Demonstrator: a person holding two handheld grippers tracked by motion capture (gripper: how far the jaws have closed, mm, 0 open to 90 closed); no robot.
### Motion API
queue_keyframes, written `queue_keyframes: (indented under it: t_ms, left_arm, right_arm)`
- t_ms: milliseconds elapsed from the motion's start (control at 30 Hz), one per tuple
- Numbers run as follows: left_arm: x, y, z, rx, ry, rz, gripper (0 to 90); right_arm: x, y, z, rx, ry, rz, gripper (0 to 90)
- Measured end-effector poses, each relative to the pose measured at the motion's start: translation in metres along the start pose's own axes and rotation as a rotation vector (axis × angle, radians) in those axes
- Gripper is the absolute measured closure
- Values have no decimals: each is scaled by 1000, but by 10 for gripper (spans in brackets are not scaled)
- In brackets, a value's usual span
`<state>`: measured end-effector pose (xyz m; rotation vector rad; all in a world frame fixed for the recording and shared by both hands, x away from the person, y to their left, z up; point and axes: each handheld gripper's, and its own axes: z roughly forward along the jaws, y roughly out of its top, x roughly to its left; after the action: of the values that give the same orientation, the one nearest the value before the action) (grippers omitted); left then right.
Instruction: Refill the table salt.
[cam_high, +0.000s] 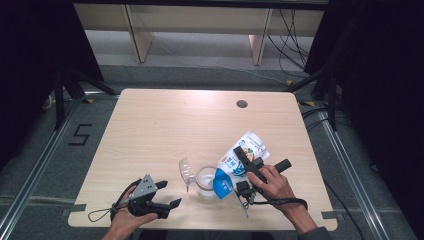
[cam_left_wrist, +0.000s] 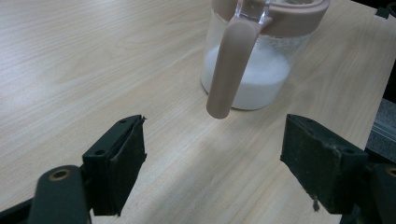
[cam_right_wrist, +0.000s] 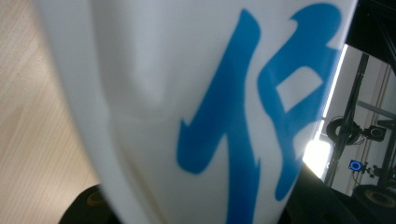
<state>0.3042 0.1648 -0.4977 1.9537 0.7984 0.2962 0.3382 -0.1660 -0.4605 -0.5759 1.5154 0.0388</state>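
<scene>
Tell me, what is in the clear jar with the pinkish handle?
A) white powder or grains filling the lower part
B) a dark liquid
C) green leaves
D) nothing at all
A: the left gripper view shows the jar with a white granular mass in its lower part, behind the handle.

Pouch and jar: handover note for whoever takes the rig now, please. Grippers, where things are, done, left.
Right gripper: shut on the white-and-blue pouch, tipped with its lower end at the jar's mouth.
Left gripper: open, holding nothing, low over the table near its front edge, jaws pointed at the jar.
Jar: clear, pink handle and rim, upright on the table, hinged clear lid swung open.
Done: white powder covers the jar's bottom.
Left: probably more pouring, then set the pouch down and close the lid. How much the pouch holds cannot be told.
</scene>
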Motion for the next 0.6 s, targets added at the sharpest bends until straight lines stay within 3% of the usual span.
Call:
queue_keyframes:
  t_ms: [333, 500, 600]
  left_arm:
    - [0, 0, 0, -1, -2, 1, 211]
    - [0, 0, 0, 0, 0, 0, 211]
    - [0, 0, 0, 0, 0, 1, 212]
  right_arm:
    - [-1, 1, 1, -9, 3, -19, 764]
    - [-1, 0, 1, -5, 7, -14, 765]
    - [1, 0, 0, 7, 7, 14, 765]
